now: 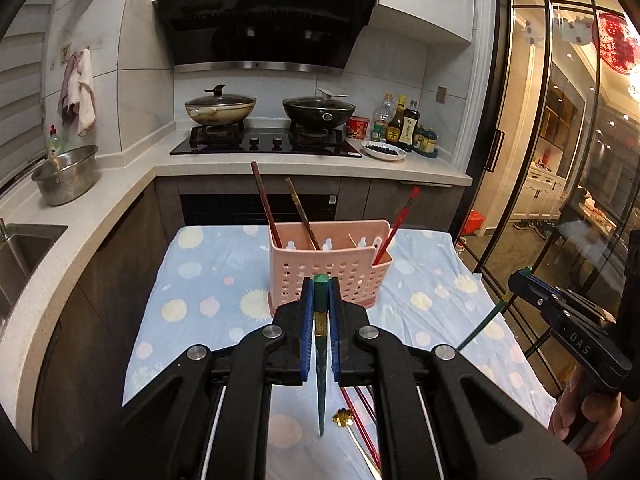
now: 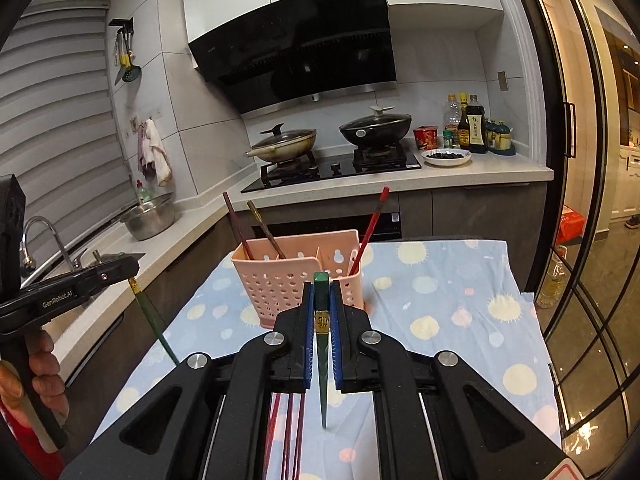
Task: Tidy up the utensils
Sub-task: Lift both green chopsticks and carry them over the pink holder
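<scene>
Both grippers, left gripper (image 1: 321, 292) and right gripper (image 2: 321, 294), tilt downward, each clamping a green chopstick (image 1: 321, 360).

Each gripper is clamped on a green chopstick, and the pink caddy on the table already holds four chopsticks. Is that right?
Not quite. The left wrist view shows three chopsticks in the pink caddy: two brown ones at its left end, one red at its right. The rest stands: the left gripper and right gripper each clamp a green chopstick.

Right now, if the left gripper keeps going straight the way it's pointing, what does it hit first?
Most likely the pink utensil basket. The left gripper, shut on a green chopstick, points at its perforated front wall; depth is hard to judge.
</scene>
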